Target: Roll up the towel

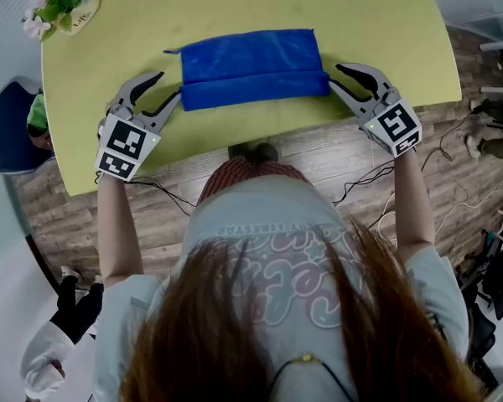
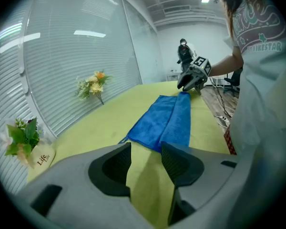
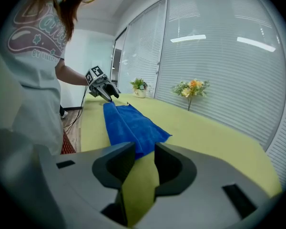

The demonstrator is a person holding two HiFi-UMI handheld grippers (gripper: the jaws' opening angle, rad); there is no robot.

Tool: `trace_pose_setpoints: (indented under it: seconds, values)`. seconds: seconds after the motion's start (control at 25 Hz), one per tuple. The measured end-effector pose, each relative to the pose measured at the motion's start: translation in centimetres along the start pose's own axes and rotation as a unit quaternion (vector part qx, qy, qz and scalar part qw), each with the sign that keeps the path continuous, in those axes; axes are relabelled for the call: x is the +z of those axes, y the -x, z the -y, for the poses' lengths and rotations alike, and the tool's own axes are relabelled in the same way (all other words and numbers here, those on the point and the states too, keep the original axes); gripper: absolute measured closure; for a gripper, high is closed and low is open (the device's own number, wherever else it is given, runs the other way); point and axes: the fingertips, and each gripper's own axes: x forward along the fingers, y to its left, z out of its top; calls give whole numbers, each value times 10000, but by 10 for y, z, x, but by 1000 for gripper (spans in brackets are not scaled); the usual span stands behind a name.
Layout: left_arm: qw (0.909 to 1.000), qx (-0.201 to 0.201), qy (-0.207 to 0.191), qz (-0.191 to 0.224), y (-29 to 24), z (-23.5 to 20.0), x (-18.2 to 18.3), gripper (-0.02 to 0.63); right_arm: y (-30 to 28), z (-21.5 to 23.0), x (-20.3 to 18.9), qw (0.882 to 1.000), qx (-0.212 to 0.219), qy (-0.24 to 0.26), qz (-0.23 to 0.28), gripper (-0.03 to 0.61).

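A blue towel [image 1: 251, 65] lies flat across the yellow-green table [image 1: 134, 32], its near long edge folded over into a thicker band. At the towel's left end my left gripper [image 1: 168, 89] stands open with nothing between its jaws. At the right end my right gripper [image 1: 335, 77] is open and empty too. In the left gripper view the jaws [image 2: 145, 149] frame bare tabletop just short of the towel [image 2: 164, 120], with the right gripper [image 2: 191, 79] at the far end. The right gripper view mirrors this: open jaws [image 3: 144, 149], the towel [image 3: 128, 123] ahead, the left gripper [image 3: 102, 89] beyond.
A small potted plant with a label [image 1: 59, 7] stands at the table's far left corner, and a flower bunch [image 2: 95, 85] sits by the window blinds. The table's near edge runs just below both grippers. Cables [image 1: 377, 182] lie on the wooden floor; a person [image 2: 183, 51] stands far off.
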Motion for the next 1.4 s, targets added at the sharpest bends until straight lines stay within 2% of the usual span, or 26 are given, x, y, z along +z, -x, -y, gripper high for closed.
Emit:
trace_pose_setpoints:
  seconds: [0.2,0.32,0.4,0.52,0.64,0.84,1.08,1.16,1.32,1.4]
  values:
    - [9997,165,-44,175,14,-4,2,445,8,-7,11,9996,-136,184,194,449]
    - [9989,63,-375,265,18,12,8,445,11,-22,18,9986,-52,459,252,449]
    - [9976,-72,-663,172,16,26,7,445,8,-35,18,9973,113,712,164,449]
    - [9959,-319,-830,149,10,45,10,445,-1,-48,13,9943,312,1017,-19,449]
    - [9931,-507,-1048,96,3,60,11,445,-8,-52,8,9901,366,1338,-196,449]
    - [9875,-632,-1411,-293,-12,68,-1,446,-18,-51,-5,9820,394,1763,-552,449]
    - [9893,-653,-1255,-351,-16,65,-4,448,-20,-44,-8,9823,321,1766,-541,457]
    - [9902,-594,-1205,-384,-17,61,-6,516,-22,-43,-7,9825,331,1753,-526,467]
    - [9906,-646,-1133,-402,-19,60,-5,525,-22,-45,-9,9828,360,1736,-514,507]
    - [9903,-650,-1153,-414,-18,61,-4,575,-21,-47,-9,9830,363,1728,-502,537]
